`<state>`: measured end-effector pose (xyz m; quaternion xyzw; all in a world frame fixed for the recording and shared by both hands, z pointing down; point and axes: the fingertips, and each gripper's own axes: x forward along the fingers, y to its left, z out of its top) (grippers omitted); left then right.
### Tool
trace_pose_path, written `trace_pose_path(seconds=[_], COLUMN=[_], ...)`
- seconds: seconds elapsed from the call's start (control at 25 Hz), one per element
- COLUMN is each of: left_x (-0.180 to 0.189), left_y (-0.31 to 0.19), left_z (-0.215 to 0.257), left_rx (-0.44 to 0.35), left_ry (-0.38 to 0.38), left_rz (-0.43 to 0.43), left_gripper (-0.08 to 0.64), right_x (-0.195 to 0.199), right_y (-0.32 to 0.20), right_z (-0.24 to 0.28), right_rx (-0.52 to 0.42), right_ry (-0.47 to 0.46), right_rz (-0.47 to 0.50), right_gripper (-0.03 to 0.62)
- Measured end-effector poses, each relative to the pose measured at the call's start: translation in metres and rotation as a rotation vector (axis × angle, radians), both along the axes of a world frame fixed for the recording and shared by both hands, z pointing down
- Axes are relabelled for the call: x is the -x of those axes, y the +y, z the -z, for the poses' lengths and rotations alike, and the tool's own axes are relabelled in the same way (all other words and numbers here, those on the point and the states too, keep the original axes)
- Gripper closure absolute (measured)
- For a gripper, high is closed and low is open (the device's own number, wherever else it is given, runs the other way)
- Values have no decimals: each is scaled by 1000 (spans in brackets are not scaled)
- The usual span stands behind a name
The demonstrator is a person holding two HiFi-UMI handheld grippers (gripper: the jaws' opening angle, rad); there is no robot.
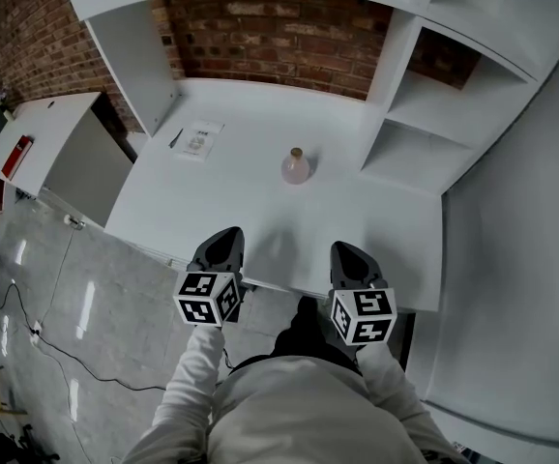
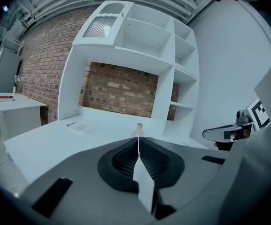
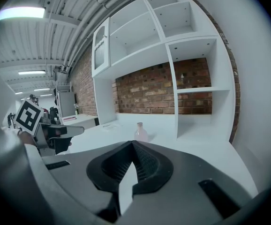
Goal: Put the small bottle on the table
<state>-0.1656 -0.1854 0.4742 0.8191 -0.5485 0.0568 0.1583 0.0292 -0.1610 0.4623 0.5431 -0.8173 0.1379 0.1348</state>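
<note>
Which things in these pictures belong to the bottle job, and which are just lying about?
Job:
- small bottle, upright on the table
- left gripper and right gripper, both shut with nothing between the jaws, near the table's front edge

Lying about:
- sheet of paper on the table
- shelves
- side desk with a red thing on it

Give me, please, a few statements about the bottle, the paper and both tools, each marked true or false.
1. The small round pink glass bottle stands upright on the white table. True.
2. The left tool grips the bottle. False: it is shut on nothing, away from the bottle.
3. The printed white paper sheet lies left of the bottle. True.
4. The right tool is wide open. False: its jaws are together.
</note>
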Motion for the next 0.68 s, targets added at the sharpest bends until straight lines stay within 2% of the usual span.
trace_pose_path(seconds=[0.68], left_x=[19], left_y=[5], left_z=[-7], left_rx=[29], left_ry=[4], left_rz=[0], left_gripper=[537], right_x=[11], right_y=[8], right_z=[-6], right_rx=[17], right_ry=[44], right_rz=[17], right_gripper=[565])
